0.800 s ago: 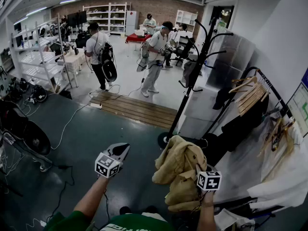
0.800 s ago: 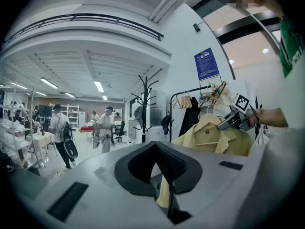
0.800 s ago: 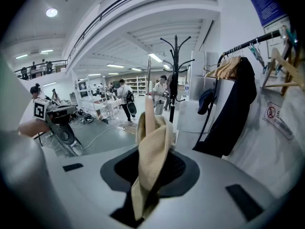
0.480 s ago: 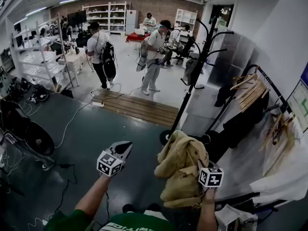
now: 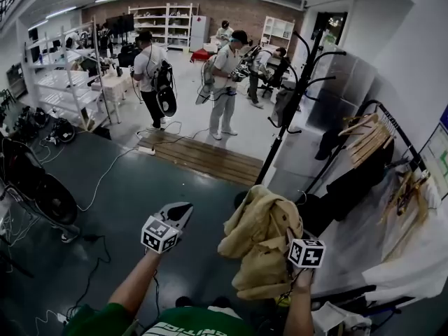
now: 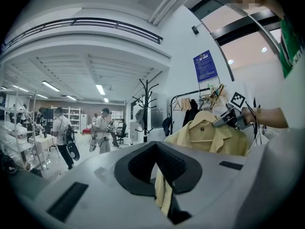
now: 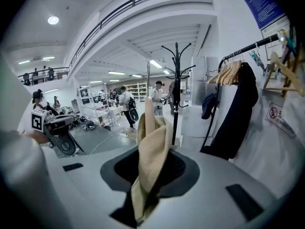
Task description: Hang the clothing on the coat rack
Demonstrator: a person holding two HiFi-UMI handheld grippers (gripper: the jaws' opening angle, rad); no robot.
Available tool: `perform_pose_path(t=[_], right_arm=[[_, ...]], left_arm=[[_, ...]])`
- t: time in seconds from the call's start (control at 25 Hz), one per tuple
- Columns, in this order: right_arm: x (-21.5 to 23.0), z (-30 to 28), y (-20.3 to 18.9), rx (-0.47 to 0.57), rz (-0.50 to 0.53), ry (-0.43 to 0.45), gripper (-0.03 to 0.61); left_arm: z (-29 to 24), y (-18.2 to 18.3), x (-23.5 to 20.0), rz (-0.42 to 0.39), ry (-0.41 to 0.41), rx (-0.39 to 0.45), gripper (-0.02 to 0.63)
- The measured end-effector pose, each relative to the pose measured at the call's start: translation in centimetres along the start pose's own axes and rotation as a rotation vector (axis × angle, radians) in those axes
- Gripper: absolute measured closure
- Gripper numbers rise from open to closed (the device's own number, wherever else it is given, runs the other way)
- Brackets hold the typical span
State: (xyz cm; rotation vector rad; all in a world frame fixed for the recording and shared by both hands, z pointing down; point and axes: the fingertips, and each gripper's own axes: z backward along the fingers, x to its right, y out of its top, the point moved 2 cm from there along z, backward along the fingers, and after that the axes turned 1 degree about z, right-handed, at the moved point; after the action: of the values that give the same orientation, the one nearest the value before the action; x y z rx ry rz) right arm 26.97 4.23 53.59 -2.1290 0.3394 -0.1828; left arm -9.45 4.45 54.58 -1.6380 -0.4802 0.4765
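Since the earlier frames the tan shirt (image 5: 259, 240) has risen a little in front of me, and the coat rack's foot has slipped out of sight behind it. The right gripper (image 7: 148, 168) is clamped on a fold of that shirt, with a pale rod standing up in the same pinch, which I take to be an arm of its wooden hanger (image 6: 206, 114). The left gripper (image 5: 180, 212) hangs just left of the shirt, apart from it, its jaw tips pressed together on nothing. The strip of tan low in its slot looks to me like the shirt beyond.

So the pick-up is done and the shirt is in the air, near me and right of centre. The hanging itself is not yet done. I judge that I have to close on the coat rack (image 5: 288, 110), lift the hanger to one of its hook arms and let go.

Open floor lies ahead and to the left. On the right it is tight, with a clothes rail (image 5: 392, 128) carrying wooden hangers and a dark garment (image 5: 350, 187) standing close to the rack. A low wooden platform (image 5: 203, 156) lies left of the rack, and a cable (image 5: 105, 173) trails across the floor further left.
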Motion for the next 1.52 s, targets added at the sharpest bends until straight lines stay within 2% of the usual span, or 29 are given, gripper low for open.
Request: perform_pose_path(t=[0.28,0.6,1.04,1.32,1.52], right_arm=[[1.3,-1.7,1.8,0.004,0.028,0.034,0.488],[3.1,-5.2,4.6,0.015,0.066,0.093,0.488],[4.6,-9.0,6.6,0.007,0.113,0.131,0.488],[4.6,-12.7,8.1,-0.001,0.122,0.135,0.488],[4.3,-17.0,10.3,-0.005,0.111,0.123,0.488]], left_arm=[[-2.1,0.8,0.9,-0.003,0.021,0.006,0.611],[-4.5,1.6,1.1,-0.003,0.082,0.018,0.611],[-6.4,0.8,1.4,0.02,0.142,0.018,0.611],[-9.3,0.1,-1.7,0.026,0.131,0.019,0.611],[-13.3,0.3,-6.4,0.027,0.106,0.028,0.611]])
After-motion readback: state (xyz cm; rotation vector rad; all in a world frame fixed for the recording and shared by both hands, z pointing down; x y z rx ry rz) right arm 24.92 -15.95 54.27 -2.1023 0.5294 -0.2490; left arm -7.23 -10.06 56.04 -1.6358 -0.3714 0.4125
